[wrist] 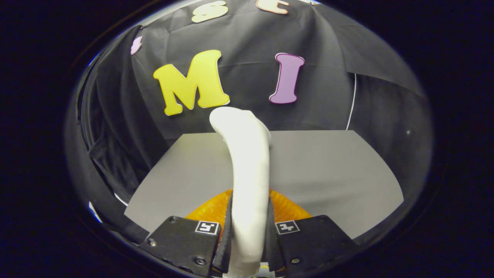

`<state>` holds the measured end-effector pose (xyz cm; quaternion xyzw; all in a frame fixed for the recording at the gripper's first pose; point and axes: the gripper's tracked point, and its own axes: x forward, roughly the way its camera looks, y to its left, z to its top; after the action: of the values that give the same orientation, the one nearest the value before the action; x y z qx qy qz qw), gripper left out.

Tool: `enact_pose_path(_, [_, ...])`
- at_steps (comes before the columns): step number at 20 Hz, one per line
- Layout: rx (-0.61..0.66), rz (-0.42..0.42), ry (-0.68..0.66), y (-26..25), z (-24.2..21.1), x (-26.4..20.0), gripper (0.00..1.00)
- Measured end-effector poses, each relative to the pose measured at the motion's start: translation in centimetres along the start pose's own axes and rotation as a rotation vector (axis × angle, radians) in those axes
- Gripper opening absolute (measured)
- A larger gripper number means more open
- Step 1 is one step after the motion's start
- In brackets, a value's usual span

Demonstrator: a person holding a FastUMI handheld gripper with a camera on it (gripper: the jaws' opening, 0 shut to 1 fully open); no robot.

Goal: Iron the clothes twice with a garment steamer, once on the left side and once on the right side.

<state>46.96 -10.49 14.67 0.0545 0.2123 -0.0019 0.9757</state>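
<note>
My gripper (249,231) is shut on the white handle of the garment steamer (247,162), which runs up between the two fingers and curves away ahead of them. Both fingers press on the handle's sides. An orange, ribbed part of the steamer (287,206) shows just behind the handle, on either side of it, low above the grey table (328,170). No garment can be made out on the table.
The grey table stretches ahead of the fingers to the booth's black cloth wall (251,46). A thin white cord (352,102) hangs down the wall at the table's far right corner. Dark cloth folds hang beside the table's left edge.
</note>
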Motion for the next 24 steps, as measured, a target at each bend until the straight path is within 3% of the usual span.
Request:
enact_pose_path(6, [0.020,-0.002,-0.082,1.4,0.3,-5.0,0.38])
enact_pose_path(12, [0.051,0.036,-0.219,5.0,3.8,-13.2,0.38])
enact_pose_path(17, [0.033,0.037,-0.315,9.7,7.2,-18.3,0.38])
enact_pose_path(24, [0.042,0.036,-0.410,18.3,12.2,-22.1,0.38])
